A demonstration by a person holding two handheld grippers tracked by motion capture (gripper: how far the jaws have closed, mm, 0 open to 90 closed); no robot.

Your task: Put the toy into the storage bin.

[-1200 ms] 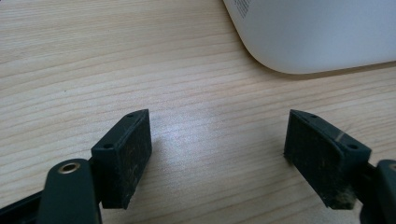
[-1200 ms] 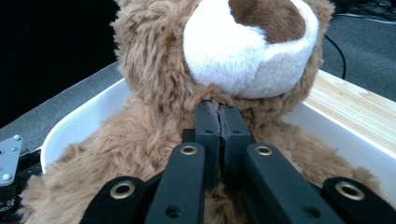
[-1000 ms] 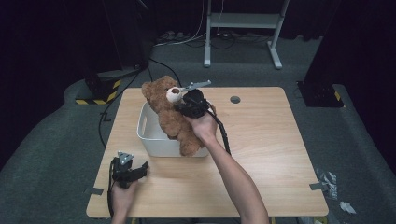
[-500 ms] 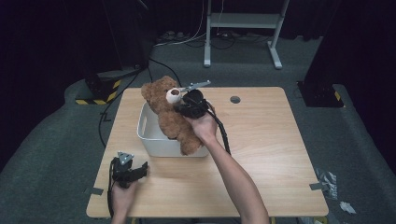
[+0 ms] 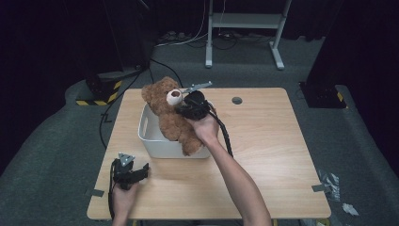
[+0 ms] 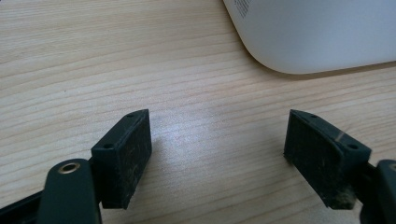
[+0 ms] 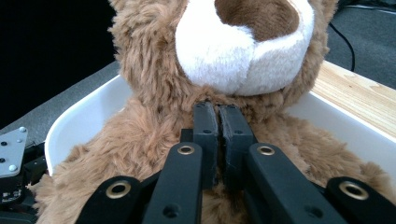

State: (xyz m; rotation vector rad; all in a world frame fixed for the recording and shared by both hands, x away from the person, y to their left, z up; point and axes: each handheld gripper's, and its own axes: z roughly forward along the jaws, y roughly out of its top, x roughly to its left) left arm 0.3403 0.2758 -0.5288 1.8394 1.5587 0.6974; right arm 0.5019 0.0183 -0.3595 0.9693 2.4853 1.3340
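The bear (image 5: 173, 121) sits in the white bin (image 5: 149, 139), under the right claw (image 7: 217, 122), which pinches its chest fur. The left claw (image 6: 219, 154) is spread over bare worktop (image 6: 196, 93), bin corner ahead.

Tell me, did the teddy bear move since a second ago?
No. The teddy bear sits in the same spot in the white tub, head level with the tub's far rim, with the right claw shut at its neck.
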